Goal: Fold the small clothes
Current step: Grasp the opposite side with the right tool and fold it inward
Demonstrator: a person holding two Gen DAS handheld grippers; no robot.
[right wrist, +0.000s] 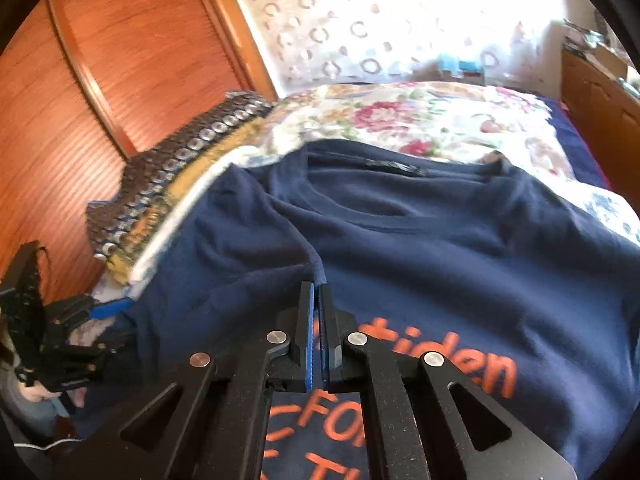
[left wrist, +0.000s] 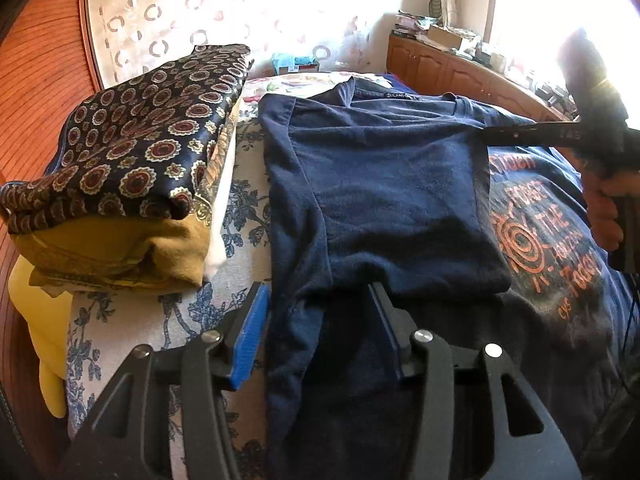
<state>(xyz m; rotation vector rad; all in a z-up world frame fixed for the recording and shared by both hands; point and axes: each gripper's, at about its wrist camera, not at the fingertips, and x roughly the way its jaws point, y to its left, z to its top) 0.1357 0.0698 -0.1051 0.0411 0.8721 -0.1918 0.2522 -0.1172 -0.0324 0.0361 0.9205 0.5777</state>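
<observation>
So the bed with the flowery cover has a navy t-shirt spread on it, one side folded over across the orange print. The folded pile of clothes sits just beside it by the wardrobe. Left gripper has its fingers wide apart, straddling the shirt's bottom edge. Right gripper is pinched tight on a fold of the shirt; only its own camera shows that pinch.
</observation>
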